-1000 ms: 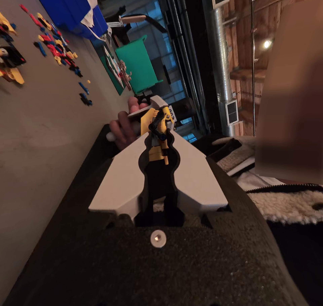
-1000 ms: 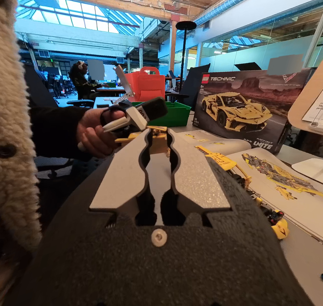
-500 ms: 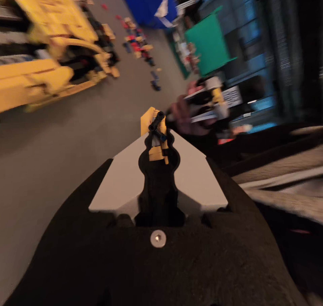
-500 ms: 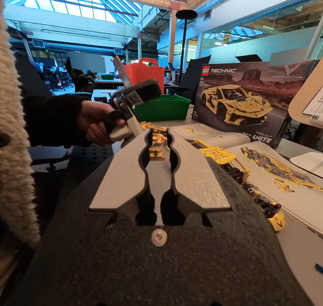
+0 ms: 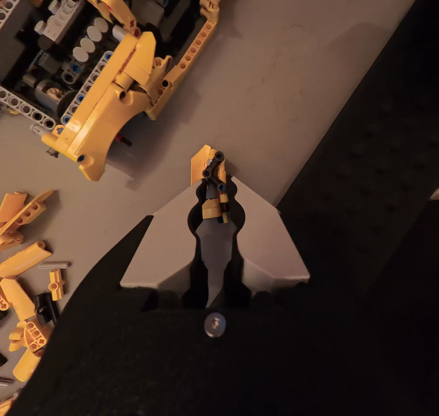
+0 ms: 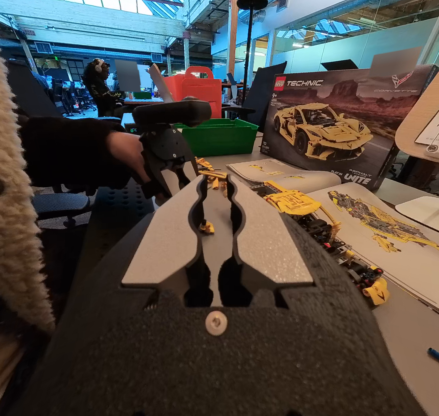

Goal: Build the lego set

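My left gripper is shut on a small yellow and black lego sub-assembly and points down at the grey table, just right of the partly built yellow car. In the right wrist view a hand holds the left gripper tilted down over the table, its tips hidden behind my right finger. My right gripper is open with a narrow gap and holds nothing. A small yellow piece shows through that gap, low over the table. The car lies to the right.
Loose yellow pieces lie at the left of the table. The table edge runs diagonally on the right, with a dark chair beyond it. An open instruction booklet, the set's box and a green bin stand behind the car. There is about 15 cm between the tips of the two grippers.
My left gripper has swung from facing the room to pointing down at the table beside the car, still holding the sub-assembly. The right gripper has barely moved.
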A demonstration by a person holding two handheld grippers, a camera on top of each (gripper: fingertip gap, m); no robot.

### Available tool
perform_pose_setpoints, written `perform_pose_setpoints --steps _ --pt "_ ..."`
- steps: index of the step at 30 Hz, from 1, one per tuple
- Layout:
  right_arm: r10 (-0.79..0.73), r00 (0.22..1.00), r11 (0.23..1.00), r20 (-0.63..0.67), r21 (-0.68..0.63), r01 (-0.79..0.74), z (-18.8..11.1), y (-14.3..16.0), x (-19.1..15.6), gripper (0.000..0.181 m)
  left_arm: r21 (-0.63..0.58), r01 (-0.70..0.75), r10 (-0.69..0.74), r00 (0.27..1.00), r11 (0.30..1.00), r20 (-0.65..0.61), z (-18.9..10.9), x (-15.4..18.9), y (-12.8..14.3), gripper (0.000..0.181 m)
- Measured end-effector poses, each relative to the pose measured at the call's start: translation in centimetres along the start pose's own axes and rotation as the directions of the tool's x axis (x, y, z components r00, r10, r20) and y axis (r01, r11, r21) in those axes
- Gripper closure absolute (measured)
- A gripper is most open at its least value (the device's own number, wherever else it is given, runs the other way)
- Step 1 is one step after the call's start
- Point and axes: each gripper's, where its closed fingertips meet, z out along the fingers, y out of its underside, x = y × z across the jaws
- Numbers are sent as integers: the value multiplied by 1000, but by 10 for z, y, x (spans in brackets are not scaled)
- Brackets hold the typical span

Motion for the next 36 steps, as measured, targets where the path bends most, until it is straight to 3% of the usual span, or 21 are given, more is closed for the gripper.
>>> perform_pose_setpoints --steps 7,12,18,21,25,27,29,32,34,36 --pt "29 1000 1000 9 5 -29 -1 0 0 166 -31 -54 55 998 998 17 5 7 2 163" --pt "44 999 999 14 3 -44 -2 1 0 167 -43 -138 140 988 990 62 1 5 -3 147" --pt "58 998 998 21 -4 -58 -1 2 0 166 -79 -299 304 951 951 60 7 4 -12 149" --pt "60 998 998 21 -6 -60 -1 3 0 166 -112 -307 309 951 945 1 12 9 -7 163" --pt "55 998 998 22 -16 -55 0 5 0 166 1 -253 253 966 967 -56 5 20 -26 166" --pt "29 999 999 17 -16 -28 1 5 1 167 172 -76 113 969 982 -220 -13 36 -52 167" --pt "4 1000 1000 17 -5 -4 3 2 2 167 306 189 -24 882 933 -470 -39 49 -82 166" --pt "-6 999 999 40 41 5 11 -8 5 167 318 528 -87 606 787 -790 -71 53 -114 166" --pt "1 999 999 52 41 -3 20 -10 12 167 250 660 -49 400 708 -915 -86 51 -127 167" --pt "69 993 993 93 85 -77 27 -17 17 167 192 700 -42 302 688 -952 -83 47 -130 166"
